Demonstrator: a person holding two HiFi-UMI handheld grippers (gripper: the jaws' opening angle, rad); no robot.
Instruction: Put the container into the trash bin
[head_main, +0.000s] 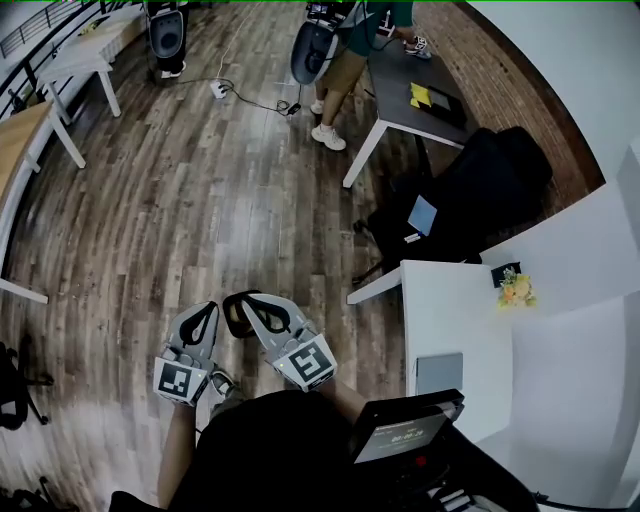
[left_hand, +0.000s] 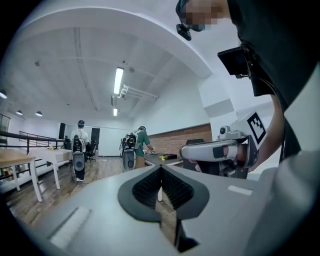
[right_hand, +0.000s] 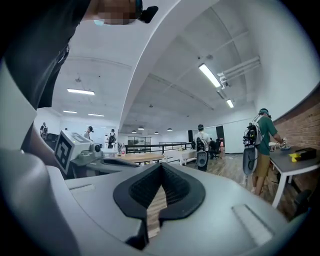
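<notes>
Brown wood-plank floor (head_main: 200, 200) fills the head view, with a white table (head_main: 470, 330) at its right. Held level by the body, the grey left gripper (head_main: 203, 312) and right gripper (head_main: 243, 303) are both closed tight on nothing. Neither container nor trash bin is seen anywhere: fetch ahead or drop done, both are fitted; no move is settled.

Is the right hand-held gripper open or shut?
Shut and empty: in its own view the right hand-held gripper shows its jaws meeting at the tips, nothing between them.
</notes>
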